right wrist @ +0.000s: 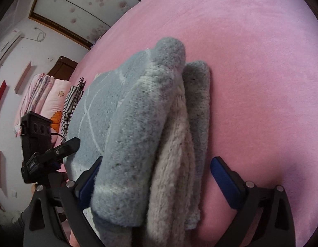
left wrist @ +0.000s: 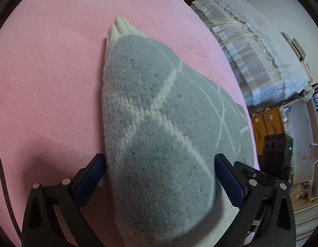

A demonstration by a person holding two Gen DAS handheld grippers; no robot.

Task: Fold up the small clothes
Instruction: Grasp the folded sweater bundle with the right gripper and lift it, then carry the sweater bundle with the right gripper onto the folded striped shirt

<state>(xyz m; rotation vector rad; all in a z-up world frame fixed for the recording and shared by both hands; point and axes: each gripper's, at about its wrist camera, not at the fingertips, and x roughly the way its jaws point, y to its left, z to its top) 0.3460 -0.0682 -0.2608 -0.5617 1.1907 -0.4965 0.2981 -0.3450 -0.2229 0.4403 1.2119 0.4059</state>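
A small grey-blue knitted garment (left wrist: 159, 113) with cream lines and a cream cuff lies folded on the pink bed cover (left wrist: 45, 72). My left gripper (left wrist: 160, 164) is open, its blue pads (left wrist: 93, 175) on either side of the garment's near end. In the right wrist view the garment (right wrist: 138, 123) shows as stacked folded layers with a cream inner side. My right gripper (right wrist: 154, 170) is open, its jaws spread wide around the folded edge. The left pad (right wrist: 89, 183) touches the fabric; the right pad (right wrist: 226, 183) stands apart from it.
The pink cover (right wrist: 251, 61) spreads to the right. A second bed with white bedding (left wrist: 261, 51) and yellow cabinets (left wrist: 265, 121) stand off to the right. Pink pillows (right wrist: 50, 94) and striped cloth (right wrist: 72, 103) lie at the far left. The other gripper (right wrist: 41, 148) is close by.
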